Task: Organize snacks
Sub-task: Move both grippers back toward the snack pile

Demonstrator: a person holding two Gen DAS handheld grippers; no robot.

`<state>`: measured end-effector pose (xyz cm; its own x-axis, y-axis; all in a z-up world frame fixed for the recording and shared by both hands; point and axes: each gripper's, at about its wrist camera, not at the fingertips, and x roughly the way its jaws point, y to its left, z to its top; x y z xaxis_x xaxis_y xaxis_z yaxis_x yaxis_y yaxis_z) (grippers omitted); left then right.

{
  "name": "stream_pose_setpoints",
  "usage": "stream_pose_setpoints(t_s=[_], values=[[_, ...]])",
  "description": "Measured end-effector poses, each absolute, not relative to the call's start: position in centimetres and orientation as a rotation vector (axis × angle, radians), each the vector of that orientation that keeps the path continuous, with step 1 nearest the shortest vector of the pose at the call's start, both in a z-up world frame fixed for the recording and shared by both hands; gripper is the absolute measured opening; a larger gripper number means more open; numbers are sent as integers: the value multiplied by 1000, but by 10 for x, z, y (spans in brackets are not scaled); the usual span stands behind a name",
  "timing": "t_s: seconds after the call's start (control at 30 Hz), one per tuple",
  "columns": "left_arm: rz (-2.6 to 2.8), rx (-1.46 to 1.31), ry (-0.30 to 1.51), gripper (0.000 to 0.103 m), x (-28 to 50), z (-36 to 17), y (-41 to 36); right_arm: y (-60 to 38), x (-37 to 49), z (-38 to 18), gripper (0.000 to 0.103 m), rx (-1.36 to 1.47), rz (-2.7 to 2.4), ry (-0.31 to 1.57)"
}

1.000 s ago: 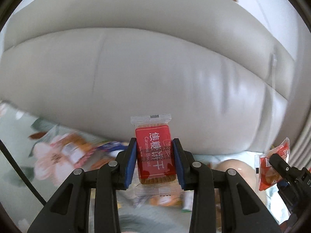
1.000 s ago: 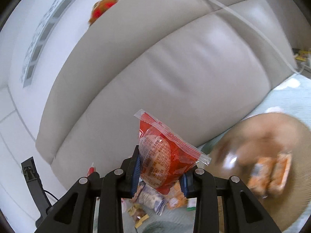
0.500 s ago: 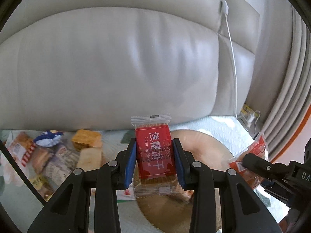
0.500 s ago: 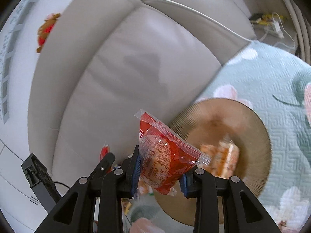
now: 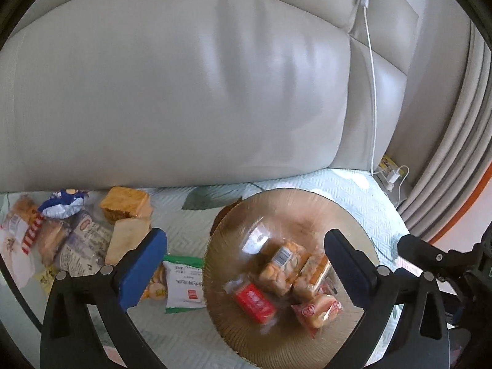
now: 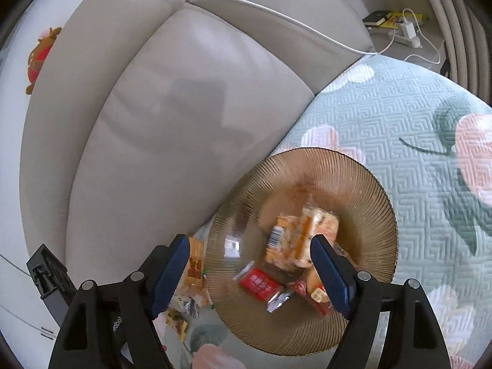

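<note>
In the left wrist view, the left gripper [image 5: 244, 264] is released, jaws wide and holding nothing, above the round amber ribbed glass plate [image 5: 289, 338]. The red rectangular biscuit packet [image 5: 253, 299] lies on the plate at 7 o'clock of its centre, near the two orange clear-wrapped snack packs [image 5: 292, 269]. At 9 o'clock of the plate a white-green packet [image 5: 184, 283] lies on the bed. In the right wrist view, the right gripper [image 6: 250, 273] is also released over the plate [image 6: 363, 184]; the red-and-clear round snack packet [image 6: 313, 292] lies at 5 o'clock.
</note>
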<state>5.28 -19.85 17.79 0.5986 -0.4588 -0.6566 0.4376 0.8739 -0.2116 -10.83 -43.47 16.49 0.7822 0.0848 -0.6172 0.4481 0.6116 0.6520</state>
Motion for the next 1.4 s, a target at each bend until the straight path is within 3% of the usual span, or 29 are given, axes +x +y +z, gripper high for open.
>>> stream_pose_setpoints(t_s=[0.63,1.1,1.4], values=[[-419,-71,779,103,64,176,-158,-413,-99,175,79,816,-232,627],[-119,-168,750,103,91,174,-30,-327,-65,196,79,575,-86,586],[0,-281,784,103,101,140,48,-248,-37,180,79,477,56,608]])
